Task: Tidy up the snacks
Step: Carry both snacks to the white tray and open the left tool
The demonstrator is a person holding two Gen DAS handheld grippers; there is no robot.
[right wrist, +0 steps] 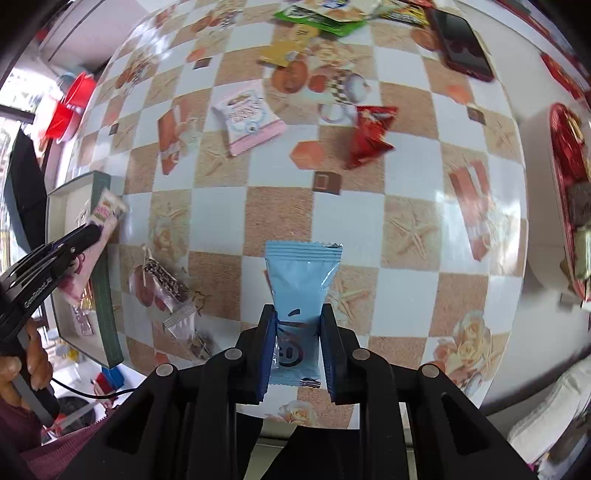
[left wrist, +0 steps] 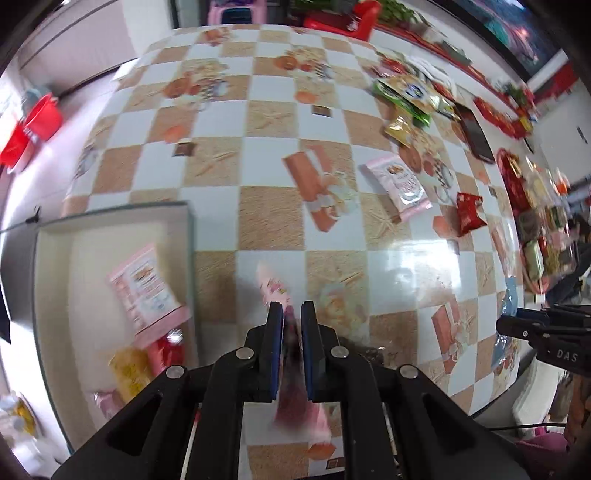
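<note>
Step in hand: both grippers carried a snack above the checked table, presumably bound for the box; this was judged the transfer stage of sorting.
Left gripper: tongs pressed together, pinching a pink packet by its middle, just beside the box's near wall.
Right gripper: tongs pinching a blue packet, which stood upright between the pads, well apart from the box.
Box: green-rimmed, white inside, already holding a pink-and-white packet, a red one and a yellow one.
Next move, as judged: carry the pink packet over the box wall and release it onto a bare patch; the blue packet would need a longer travel across the table toward the box.
Loose snacks away from the box: a pink sachet, a red packet, and green and yellow packets farther off.
Near the box: a dark chocolate bar wrapper and a small silver-ended sweet lay on the table just outside its wall.
Obstacles: the box wall and the packets already stacked inside could crowd the drop; the two grippers, both heading boxward, might meet.
Other: a dark phone lay at the table's far side, well apart from the box.
</note>
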